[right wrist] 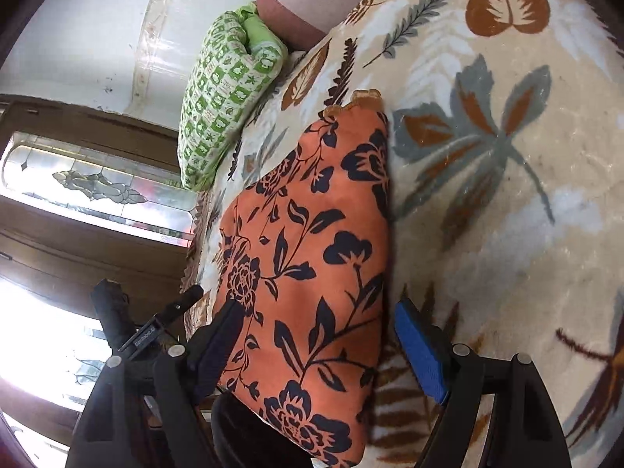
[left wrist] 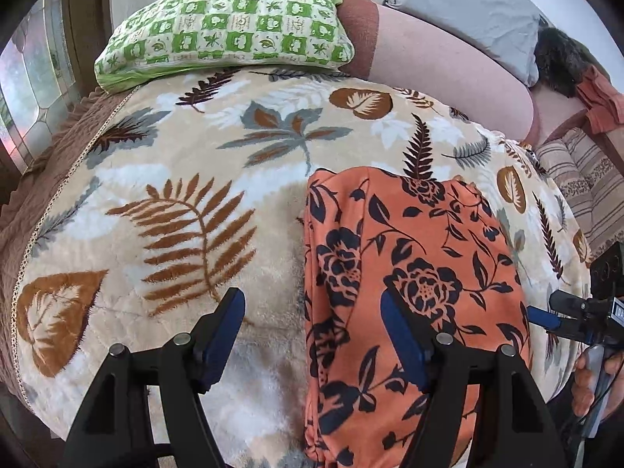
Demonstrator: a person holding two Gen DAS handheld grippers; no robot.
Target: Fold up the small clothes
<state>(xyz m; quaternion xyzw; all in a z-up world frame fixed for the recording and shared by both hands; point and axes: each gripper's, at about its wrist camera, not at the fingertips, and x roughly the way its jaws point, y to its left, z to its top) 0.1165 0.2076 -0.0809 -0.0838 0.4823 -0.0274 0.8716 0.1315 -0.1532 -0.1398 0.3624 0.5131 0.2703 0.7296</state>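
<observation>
An orange garment with dark blue flowers [left wrist: 409, 273] lies folded into a long strip on a leaf-patterned blanket [left wrist: 175, 195]. My left gripper [left wrist: 312, 308] is open above the garment's left edge, its right finger over the cloth and its left finger over bare blanket. In the right wrist view the same garment [right wrist: 312, 253] lies between the fingers of my right gripper [right wrist: 316, 323], which is open and straddles the near end of the cloth. The right gripper also shows at the right edge of the left wrist view [left wrist: 546, 318].
A green checked pillow [left wrist: 226, 27] lies at the head of the bed, beside a pink bolster [left wrist: 448, 62] and a grey pillow [left wrist: 468, 11]. A striped cushion [left wrist: 585, 179] sits at the right. A stained-glass window [right wrist: 97, 183] is beyond the bed's edge.
</observation>
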